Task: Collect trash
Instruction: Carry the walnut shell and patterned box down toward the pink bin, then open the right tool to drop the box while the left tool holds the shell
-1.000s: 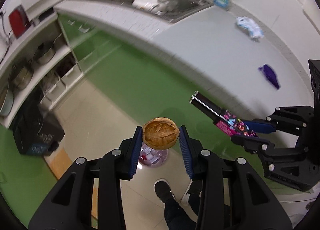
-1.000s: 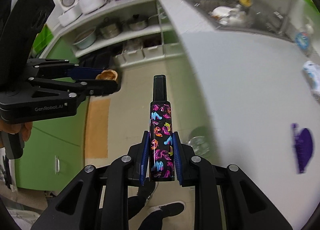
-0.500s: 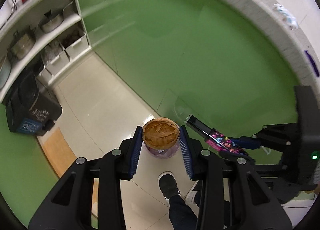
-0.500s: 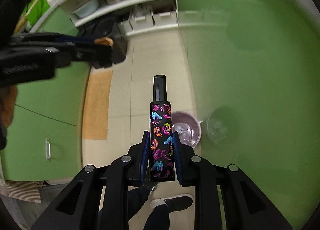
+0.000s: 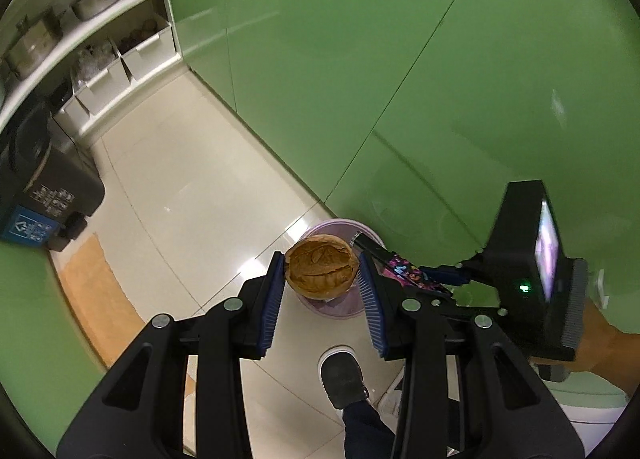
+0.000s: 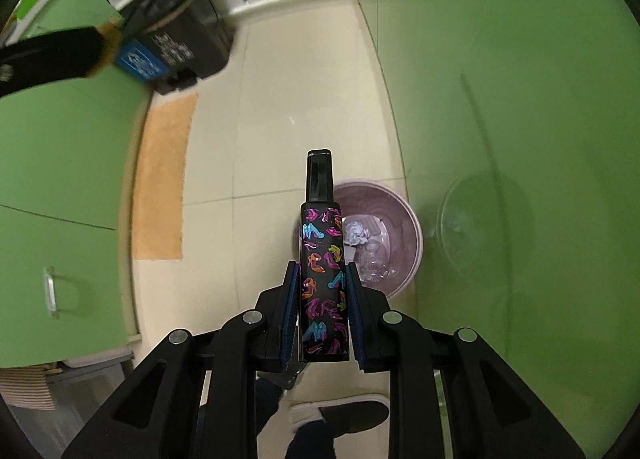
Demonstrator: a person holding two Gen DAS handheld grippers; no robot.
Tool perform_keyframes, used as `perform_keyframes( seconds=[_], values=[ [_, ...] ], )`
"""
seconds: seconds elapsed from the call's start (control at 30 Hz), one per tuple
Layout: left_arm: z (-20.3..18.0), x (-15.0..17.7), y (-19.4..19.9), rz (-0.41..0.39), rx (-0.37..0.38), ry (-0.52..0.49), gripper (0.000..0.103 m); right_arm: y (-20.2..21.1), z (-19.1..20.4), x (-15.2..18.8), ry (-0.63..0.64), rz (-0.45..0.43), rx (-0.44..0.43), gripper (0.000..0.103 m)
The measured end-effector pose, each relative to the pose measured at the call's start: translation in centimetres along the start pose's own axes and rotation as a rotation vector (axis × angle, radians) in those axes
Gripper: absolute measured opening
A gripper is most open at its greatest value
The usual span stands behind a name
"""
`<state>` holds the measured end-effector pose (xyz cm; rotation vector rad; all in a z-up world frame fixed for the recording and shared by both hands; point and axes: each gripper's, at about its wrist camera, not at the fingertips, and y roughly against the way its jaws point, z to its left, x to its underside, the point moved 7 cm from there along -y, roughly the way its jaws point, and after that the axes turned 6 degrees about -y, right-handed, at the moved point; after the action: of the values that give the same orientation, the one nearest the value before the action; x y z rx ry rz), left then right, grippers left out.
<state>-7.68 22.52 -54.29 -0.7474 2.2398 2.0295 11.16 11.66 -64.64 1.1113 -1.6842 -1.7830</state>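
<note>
My left gripper (image 5: pixel 321 269) is shut on a brown walnut shell half (image 5: pixel 320 271), held right above a small purple bin (image 5: pixel 340 305) on the floor. My right gripper (image 6: pixel 322 273) is shut on a black tube printed with colourful shoes (image 6: pixel 323 283), its black cap pointing at the floor. The purple bin (image 6: pixel 414 247), with crumpled trash inside, sits just right of the tube's tip. In the left wrist view the right gripper (image 5: pixel 416 275) and its tube (image 5: pixel 404 269) reach in from the right, beside the walnut. The left gripper's finger (image 6: pixel 52 55) shows blurred at the top left of the right wrist view.
Green cabinet fronts (image 5: pixel 360 59) rise right behind the bin. A black trash can with a blue label (image 5: pixel 36 195) stands by open shelves with pots and white boxes (image 5: pixel 120 59). An orange mat (image 6: pixel 164 179) lies on the tiled floor. A person's dark shoes (image 5: pixel 344 379) stand near the bin.
Both grippers have dropped from counter height down toward the floor. The counter and sink have left view, and the purple bin now looms large beneath the walnut and tube. Both grips are unchanged.
</note>
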Motion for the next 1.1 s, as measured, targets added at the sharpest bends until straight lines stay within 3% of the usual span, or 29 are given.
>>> perform_keyframes(
  seconds=[0.13,0.17,0.23,0.33,0.67,1.1],
  values=[
    [0.1,0.7,-2.7,0.010,0.008,0.006,0.037,-3.2,-0.4,0.0,0.013,0.006,0.015,0.027],
    [0.2,0.8,-3.4,0.013,0.009,0.009,0.037,-3.5,-0.6,0.0,0.012,0.001,0.017,0.033],
    [0.3,1.1,-4.1,0.016,0.012,0.013,0.037,-3.8,-0.9,0.0,-0.001,-0.019,0.019,0.071],
    [0.5,1.3,-4.8,0.024,0.014,0.014,0.037,-3.7,-1.4,0.0,-0.011,-0.043,0.014,0.084],
    [-0.8,0.6,-5.5,0.038,0.034,-0.014,0.037,-1.0,-2.1,1.3,-0.041,-0.059,0.039,0.090],
    [-5.1,-0.6,-10.4,0.075,0.091,-0.078,0.037,3.9,-2.2,5.6,-0.075,-0.088,0.052,0.091]
  ],
)
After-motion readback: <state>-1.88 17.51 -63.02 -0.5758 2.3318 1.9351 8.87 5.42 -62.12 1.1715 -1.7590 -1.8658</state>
